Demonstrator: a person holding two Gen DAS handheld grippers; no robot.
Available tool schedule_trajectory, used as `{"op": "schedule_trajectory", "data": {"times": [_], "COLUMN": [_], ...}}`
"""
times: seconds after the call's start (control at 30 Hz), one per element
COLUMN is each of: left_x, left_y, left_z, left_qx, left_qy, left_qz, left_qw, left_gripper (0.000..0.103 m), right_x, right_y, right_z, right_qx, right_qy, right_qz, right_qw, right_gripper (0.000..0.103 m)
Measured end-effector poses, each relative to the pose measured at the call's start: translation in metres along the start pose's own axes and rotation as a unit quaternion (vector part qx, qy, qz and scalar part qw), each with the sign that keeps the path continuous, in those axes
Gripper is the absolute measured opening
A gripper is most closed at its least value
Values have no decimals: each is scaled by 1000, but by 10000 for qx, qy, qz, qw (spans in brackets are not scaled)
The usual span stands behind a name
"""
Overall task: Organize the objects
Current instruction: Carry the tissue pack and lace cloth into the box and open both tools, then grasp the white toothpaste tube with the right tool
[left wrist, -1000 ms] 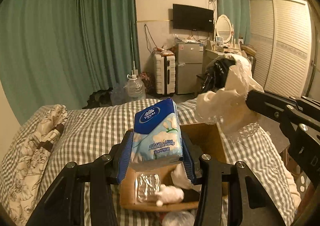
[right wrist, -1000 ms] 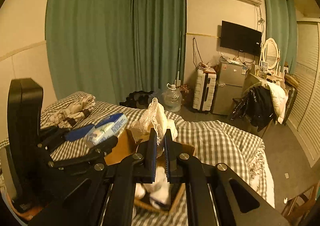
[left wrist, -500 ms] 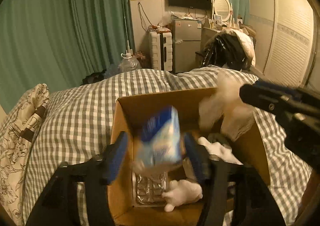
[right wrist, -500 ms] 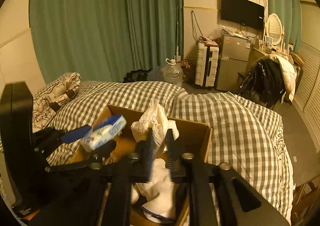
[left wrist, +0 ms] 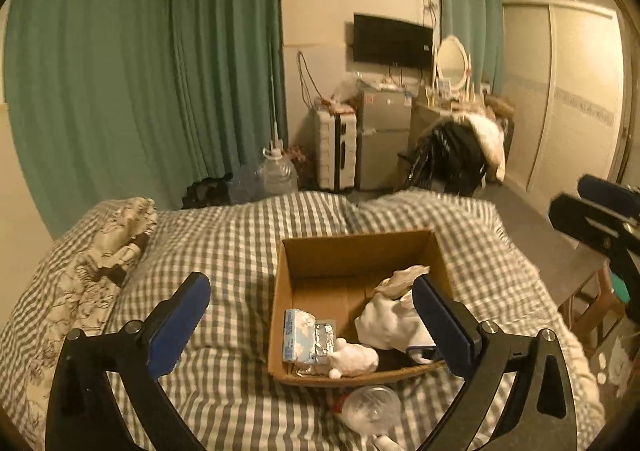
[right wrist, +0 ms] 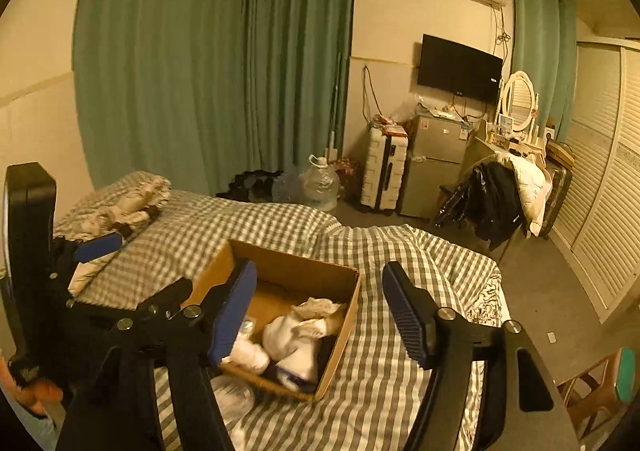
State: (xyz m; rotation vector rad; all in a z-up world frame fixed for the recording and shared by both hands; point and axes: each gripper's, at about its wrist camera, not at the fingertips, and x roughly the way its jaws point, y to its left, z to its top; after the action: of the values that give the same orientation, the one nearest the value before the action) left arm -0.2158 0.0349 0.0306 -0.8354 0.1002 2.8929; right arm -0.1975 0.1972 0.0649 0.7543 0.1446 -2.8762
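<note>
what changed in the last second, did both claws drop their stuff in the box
Yes. The left claw has just been opening and let go of the tissue pack, now in the cardboard box. The right claw has just been opening too, dropping the white cloth there. Both claws are empty. The box stayed on the checked bed.

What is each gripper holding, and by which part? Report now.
Nothing is held. The left gripper and the right gripper have just been opening, with nothing between the jaws. The tissue pack and the white cloth lie in the cardboard box.
</note>
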Motion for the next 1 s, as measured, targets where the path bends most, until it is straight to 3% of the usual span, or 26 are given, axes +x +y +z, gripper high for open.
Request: {"op": "schedule_trajectory", "data": {"times": [0.2, 0.4, 0.5, 0.67, 0.73, 1.0], "left_x": [-49, -64, -57, -36, -26, -1], "left_y": [8, 11, 10, 6, 6, 15], "left_z": [-20, -67, -93, -127, -137, -159], "left_qx": [-241, -513, -485, -398, -441, -327], "left_qy": [-166, -242, -101, 241, 441, 899], "left_qz": [159, 188, 277, 398, 313, 608], "left_qw": [9994, 9982, 9984, 9981, 9976, 9936], "left_gripper": [103, 103, 103, 103, 103, 103], "right_x": [-59, -74, -65, -20, -8, 42], "right_y": [16, 34, 39, 42, 42, 49], "right_z": [-8, -44, -71, -119, -130, -171], "right_qx": [-126, -163, -92, 18, 29, 8], "right_qy": [-216, -60, 16, 749, 931, 1658], "right_qz": [-78, -22, -69, -63, -8, 178], "right_qw": [9997, 9998, 9999, 9972, 9956, 9860], "right_gripper": [88, 94, 94, 94, 94, 93]}}
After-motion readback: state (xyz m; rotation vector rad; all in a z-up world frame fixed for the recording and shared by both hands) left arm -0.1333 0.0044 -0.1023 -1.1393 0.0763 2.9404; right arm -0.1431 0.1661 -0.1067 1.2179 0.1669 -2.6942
